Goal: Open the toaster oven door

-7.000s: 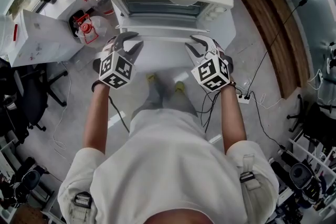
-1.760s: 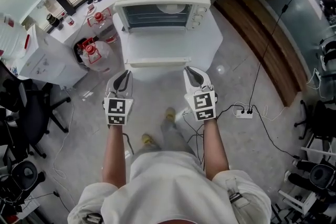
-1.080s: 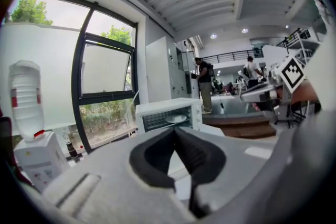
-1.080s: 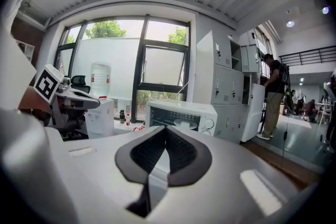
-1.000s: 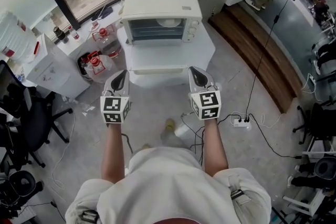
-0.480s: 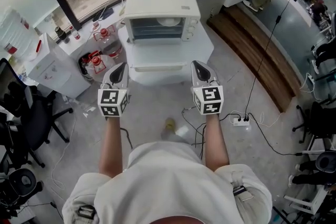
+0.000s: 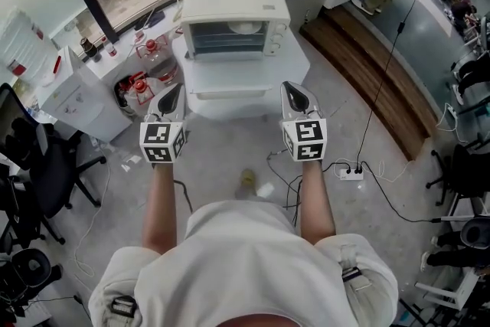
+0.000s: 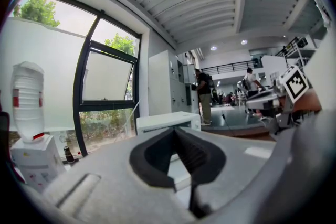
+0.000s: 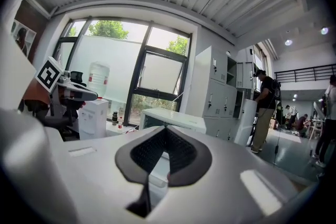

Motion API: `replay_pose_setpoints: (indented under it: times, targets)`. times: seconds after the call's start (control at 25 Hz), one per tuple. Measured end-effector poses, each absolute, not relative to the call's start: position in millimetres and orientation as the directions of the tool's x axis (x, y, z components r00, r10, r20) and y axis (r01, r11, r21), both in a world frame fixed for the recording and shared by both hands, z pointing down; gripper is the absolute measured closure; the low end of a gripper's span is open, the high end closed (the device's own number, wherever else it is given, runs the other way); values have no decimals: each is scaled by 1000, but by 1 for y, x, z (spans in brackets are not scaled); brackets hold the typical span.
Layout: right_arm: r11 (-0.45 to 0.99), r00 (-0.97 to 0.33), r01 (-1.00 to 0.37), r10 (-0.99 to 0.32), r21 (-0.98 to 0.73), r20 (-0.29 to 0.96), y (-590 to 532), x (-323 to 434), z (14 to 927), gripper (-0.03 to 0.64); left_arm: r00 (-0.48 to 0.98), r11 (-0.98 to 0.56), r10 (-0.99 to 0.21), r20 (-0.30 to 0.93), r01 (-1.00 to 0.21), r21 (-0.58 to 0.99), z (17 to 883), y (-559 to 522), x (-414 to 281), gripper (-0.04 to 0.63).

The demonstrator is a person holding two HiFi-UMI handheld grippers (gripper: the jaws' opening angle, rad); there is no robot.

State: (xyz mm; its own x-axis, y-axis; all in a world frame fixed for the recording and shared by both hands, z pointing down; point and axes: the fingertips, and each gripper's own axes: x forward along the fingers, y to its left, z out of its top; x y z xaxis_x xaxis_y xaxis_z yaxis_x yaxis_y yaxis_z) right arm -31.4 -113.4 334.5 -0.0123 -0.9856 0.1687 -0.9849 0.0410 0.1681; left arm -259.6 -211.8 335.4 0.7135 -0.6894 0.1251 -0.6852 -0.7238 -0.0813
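A white toaster oven (image 7: 233,15) stands on a white stand at the top centre of the head view. Its door (image 7: 230,80) is folded down flat in front, with the handle (image 7: 228,94) at the near edge. A white plate (image 7: 243,29) shows inside. My left gripper (image 7: 171,89) and right gripper (image 7: 294,88) hover side by side just short of the door's front edge, both shut and with nothing in them. The oven (image 8: 167,122) lies straight ahead past my left gripper (image 8: 176,131). Past my right gripper (image 9: 165,129) the oven (image 9: 176,119) also shows.
A white water dispenser (image 7: 65,99) and water jugs (image 7: 142,92) stand left of the oven. An office chair (image 7: 34,165) is at far left. Cables and a power strip (image 7: 352,171) lie on the floor at right, beside a wooden step (image 7: 360,65). A person (image 9: 264,107) stands far behind.
Seven seconds ago both grippers stood open at the lowered door's edge. They have since shut and drawn back from it as the person stepped away; over the last second they barely shift.
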Motion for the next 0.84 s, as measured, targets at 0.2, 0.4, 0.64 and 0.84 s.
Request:
replay_pose_setpoints:
  times: [0.2, 0.4, 0.64, 0.84]
  targets:
    - [43, -15, -983, -987, 177, 157, -112, -33, 331, 615, 705, -714, -700, 117, -695, -88, 334, -209, -265, 597]
    - [25, -1, -987, -988, 160, 153, -108, -32, 330, 614, 703, -712, -702, 114, -695, -100, 332, -204, -273, 597]
    - [19, 3, -989, -989, 147, 149, -104, -36, 328, 615, 700, -707, -707, 101, -701, -90, 327, -202, -282, 597]
    - [4, 18, -989, -989, 147, 148, -99, -38, 328, 615, 707, -714, -701, 99, -693, -105, 325, -201, -286, 597]
